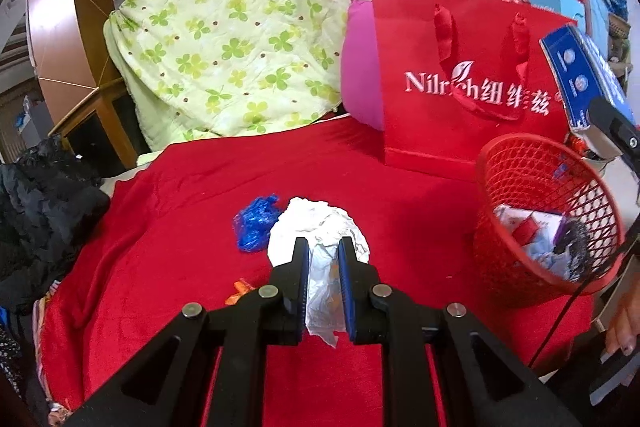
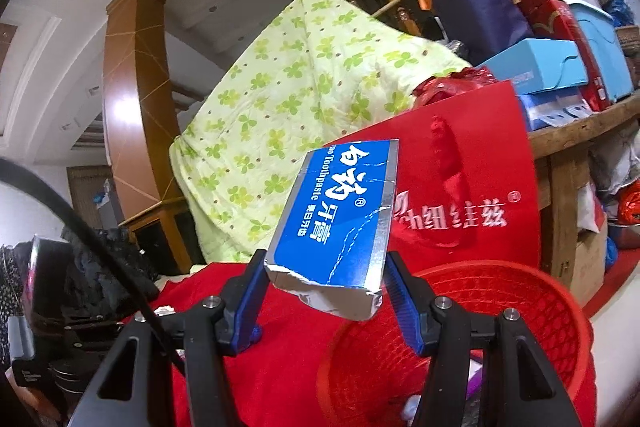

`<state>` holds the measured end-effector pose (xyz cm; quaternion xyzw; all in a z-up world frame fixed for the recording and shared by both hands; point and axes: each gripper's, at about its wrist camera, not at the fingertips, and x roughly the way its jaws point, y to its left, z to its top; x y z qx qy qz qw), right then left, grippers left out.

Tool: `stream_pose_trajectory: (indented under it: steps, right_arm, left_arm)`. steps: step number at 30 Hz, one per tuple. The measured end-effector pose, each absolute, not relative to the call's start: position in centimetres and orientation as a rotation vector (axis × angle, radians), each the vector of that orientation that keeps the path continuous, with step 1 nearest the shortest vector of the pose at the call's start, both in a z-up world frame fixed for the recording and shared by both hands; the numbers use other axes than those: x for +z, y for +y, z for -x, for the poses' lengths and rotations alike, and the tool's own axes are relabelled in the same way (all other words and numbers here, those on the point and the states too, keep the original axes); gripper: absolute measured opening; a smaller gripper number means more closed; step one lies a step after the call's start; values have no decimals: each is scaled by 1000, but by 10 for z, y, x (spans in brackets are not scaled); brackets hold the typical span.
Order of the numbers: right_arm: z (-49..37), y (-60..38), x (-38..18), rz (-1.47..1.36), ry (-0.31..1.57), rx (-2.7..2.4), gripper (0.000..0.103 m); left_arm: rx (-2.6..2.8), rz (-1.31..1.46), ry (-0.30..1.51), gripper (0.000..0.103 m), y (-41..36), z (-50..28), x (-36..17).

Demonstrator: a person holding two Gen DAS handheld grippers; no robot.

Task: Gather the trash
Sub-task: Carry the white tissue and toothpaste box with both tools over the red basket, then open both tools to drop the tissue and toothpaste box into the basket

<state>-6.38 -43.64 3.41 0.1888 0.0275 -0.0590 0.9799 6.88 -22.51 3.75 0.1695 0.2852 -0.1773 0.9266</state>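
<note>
- Left gripper (image 1: 324,247): clamped on crumpled white paper (image 1: 318,227), over red blanket (image 1: 180,211).
- Right gripper (image 2: 326,267): clamped on toothpaste box (image 2: 340,215), apparently above red basket (image 2: 552,291).
- Blue plastic wad (image 1: 256,221): beside paper.

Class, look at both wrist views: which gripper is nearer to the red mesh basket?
Right. The right gripper, clamping the toothpaste box, is just above the red mesh basket rim. The left gripper is off to the basket's side, closed on crumpled white paper on the red blanket.
</note>
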Motion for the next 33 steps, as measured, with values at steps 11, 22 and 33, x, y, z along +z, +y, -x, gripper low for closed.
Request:
stream_pose_trajectory:
  steps: [11,22,33]
  right_arm:
    - [92,-499,24,-538,35,-202,61]
    - [114,-538,14,-682,4,-237,62]
    - [109,-557,3,-781,47,-219,63]
  left_arm:
    - [-587,-266,540,16,-259,-56,62]
    - [-763,-246,590,16,-315,-47,62]
    - [-854,-270,640,16,-353,-41,46]
